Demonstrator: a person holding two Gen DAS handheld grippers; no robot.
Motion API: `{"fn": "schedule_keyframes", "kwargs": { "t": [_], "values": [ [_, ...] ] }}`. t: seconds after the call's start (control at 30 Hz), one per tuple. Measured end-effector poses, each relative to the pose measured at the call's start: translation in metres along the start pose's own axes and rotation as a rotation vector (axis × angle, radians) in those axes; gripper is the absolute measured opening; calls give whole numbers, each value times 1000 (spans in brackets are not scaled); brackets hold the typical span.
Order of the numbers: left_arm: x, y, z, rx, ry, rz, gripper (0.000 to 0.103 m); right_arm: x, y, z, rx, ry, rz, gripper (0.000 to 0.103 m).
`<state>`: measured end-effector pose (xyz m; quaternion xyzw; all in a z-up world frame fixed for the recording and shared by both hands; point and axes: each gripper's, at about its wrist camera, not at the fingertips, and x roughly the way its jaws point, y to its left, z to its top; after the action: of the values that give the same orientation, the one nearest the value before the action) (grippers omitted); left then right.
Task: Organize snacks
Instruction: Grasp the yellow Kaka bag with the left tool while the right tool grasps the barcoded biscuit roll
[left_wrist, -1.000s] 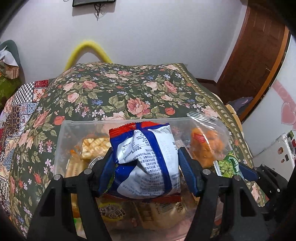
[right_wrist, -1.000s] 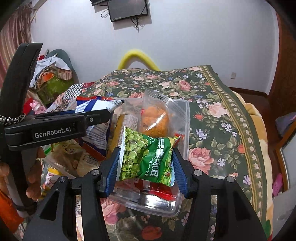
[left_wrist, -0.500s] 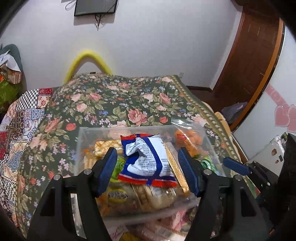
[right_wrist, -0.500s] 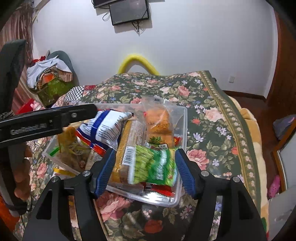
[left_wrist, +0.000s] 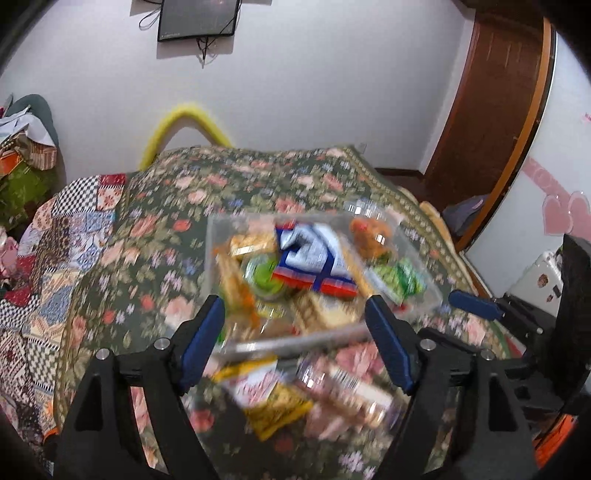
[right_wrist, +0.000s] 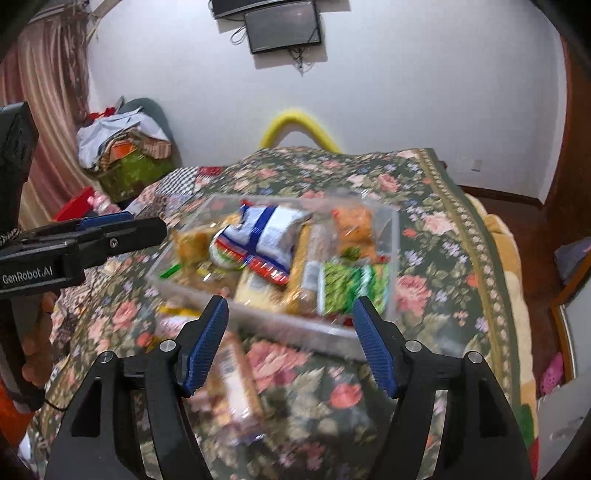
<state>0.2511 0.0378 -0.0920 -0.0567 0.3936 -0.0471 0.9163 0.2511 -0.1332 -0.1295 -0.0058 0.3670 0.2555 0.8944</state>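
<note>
A clear plastic bin (left_wrist: 295, 338) (right_wrist: 295, 326) full of snacks sits on the floral bedspread. On top lie a blue-and-white packet (left_wrist: 314, 258) (right_wrist: 269, 236), a green pea packet (left_wrist: 399, 277) (right_wrist: 351, 284) and an orange snack bag (left_wrist: 373, 236) (right_wrist: 354, 229). My left gripper (left_wrist: 293, 310) hangs in front of and above the bin, its jaws opening with nothing held. My right gripper (right_wrist: 290, 306) is likewise drawn back from the bin, jaws opening and empty. Loose packets (left_wrist: 277, 406) (right_wrist: 236, 380) lie on the cover in front of the bin.
The bedspread (right_wrist: 436, 221) drops off at its bordered right edge toward the floor. A yellow foam arch (left_wrist: 184, 118) stands behind the bed and a heap of clothes (right_wrist: 125, 147) is at the left. A hand (right_wrist: 37, 354) holds the left gripper's handle.
Both grippers let go of their packets, which now lie in the bin. Both have pulled back and upward, so the bin looks smaller and loose packets show in front of it.
</note>
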Motion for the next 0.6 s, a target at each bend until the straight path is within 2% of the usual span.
{"fn": "schedule_keyframes", "kwargs": {
  "t": [0.3,0.6],
  "values": [
    [20,26,-45,-40,103,18,79,31,20,-35,8,124,85,67],
    [56,49,-74,-102,197,14,79,82,38,-53,-36,246,93,66]
  ]
}}
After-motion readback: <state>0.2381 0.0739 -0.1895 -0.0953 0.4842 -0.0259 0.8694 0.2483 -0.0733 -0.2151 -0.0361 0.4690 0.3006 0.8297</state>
